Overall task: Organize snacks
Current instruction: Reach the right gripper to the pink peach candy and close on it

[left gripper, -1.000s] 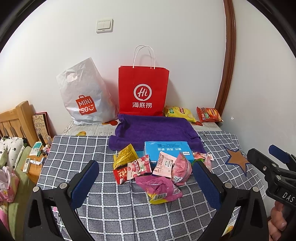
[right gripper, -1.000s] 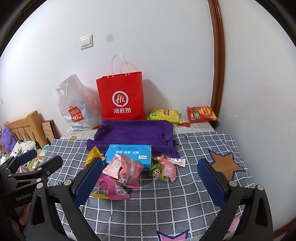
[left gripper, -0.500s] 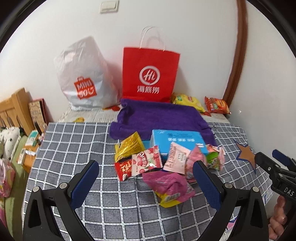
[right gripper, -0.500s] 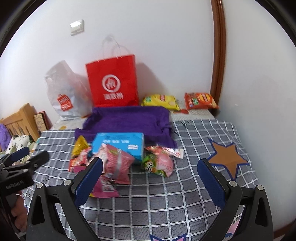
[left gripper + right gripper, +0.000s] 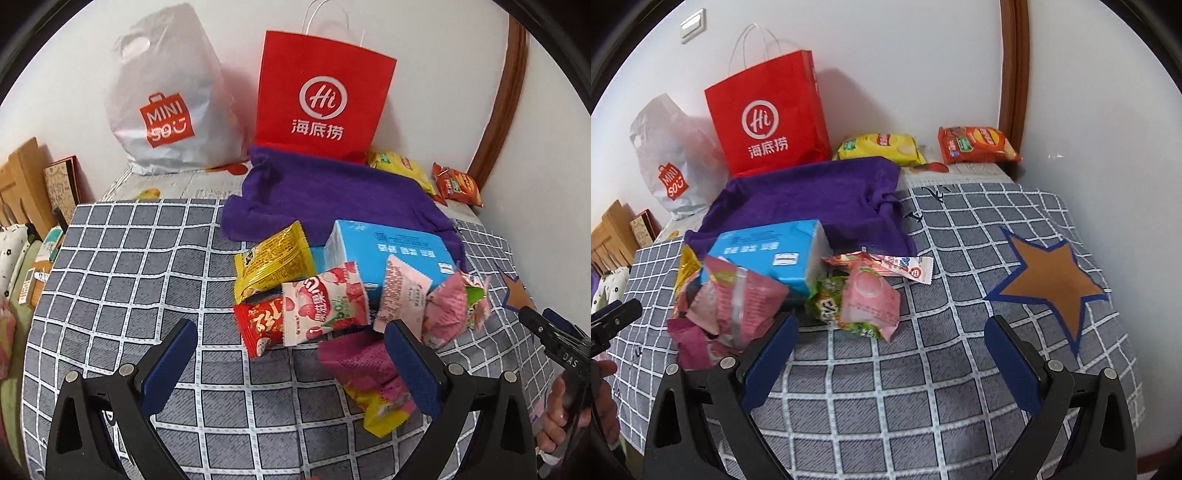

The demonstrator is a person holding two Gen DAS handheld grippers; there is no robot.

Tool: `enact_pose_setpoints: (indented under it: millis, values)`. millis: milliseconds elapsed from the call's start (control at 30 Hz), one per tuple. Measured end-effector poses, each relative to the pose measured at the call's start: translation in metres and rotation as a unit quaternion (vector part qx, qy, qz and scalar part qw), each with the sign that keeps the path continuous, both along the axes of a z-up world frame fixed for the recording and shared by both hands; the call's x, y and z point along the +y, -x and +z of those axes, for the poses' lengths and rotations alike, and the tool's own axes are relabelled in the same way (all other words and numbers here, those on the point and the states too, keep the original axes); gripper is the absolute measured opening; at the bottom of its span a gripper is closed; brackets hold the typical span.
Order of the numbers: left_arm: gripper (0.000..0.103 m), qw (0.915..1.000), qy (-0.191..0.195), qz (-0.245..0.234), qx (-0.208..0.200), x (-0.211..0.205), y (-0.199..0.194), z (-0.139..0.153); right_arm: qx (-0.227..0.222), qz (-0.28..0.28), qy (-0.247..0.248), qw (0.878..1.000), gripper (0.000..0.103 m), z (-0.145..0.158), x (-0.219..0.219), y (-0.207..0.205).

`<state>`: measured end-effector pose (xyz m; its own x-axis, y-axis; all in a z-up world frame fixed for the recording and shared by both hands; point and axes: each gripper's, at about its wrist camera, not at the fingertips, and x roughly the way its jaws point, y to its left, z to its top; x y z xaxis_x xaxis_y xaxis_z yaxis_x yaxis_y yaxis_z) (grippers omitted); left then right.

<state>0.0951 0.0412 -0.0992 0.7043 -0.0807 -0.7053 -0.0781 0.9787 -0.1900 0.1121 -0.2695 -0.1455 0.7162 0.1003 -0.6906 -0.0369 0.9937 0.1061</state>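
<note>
A heap of snack packets lies on the grey checked cloth (image 5: 129,280) around a light blue box (image 5: 388,247) (image 5: 768,251). A gold packet (image 5: 273,258), a red packet (image 5: 258,325), a strawberry packet (image 5: 325,302) and a magenta packet (image 5: 362,365) face my left gripper (image 5: 291,365), which is open just short of them with nothing between its pads. My right gripper (image 5: 890,354) is wide, its jaws closing slightly, empty, just below a pink-and-green packet (image 5: 868,299). A crumpled pink packet (image 5: 738,302) sits by its left finger.
A purple towel (image 5: 332,195) lies behind the box. A red paper bag (image 5: 321,96) and a white plastic bag (image 5: 166,107) stand against the wall. Yellow (image 5: 882,147) and orange (image 5: 975,144) chip bags lie at the back right. A brown star patch (image 5: 1052,280) marks the cloth. Wooden furniture (image 5: 22,184) stands left.
Both grippers have come down and forward toward the snack heap, which now looks larger and closer. No packet has been moved or taken.
</note>
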Motion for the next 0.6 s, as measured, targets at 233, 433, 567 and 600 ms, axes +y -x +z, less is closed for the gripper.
enact_pose_setpoints:
  millis: [233,433,567,600]
  values:
    - [0.101,0.9999,-0.004,-0.004,0.016,0.004,-0.014,-0.009,0.018,0.002,-0.023,1.0,0.084,-0.016,-0.005,-0.031]
    - [0.101,0.9997,0.004,-0.003,0.024,0.009,-0.019,-0.011,0.012,0.014,-0.039,0.999,0.083,-0.018,0.004,-0.05]
    - [0.101,0.9995,0.003,-0.004,0.031,0.011,-0.026,-0.013,0.033,0.014,-0.012,0.999,0.065,-0.031,0.012,-0.065]
    - [0.101,0.9995,0.005,-0.005,0.031,0.011,-0.027,-0.014,0.039,0.018,-0.011,0.999,0.058,-0.034,0.012,-0.066]
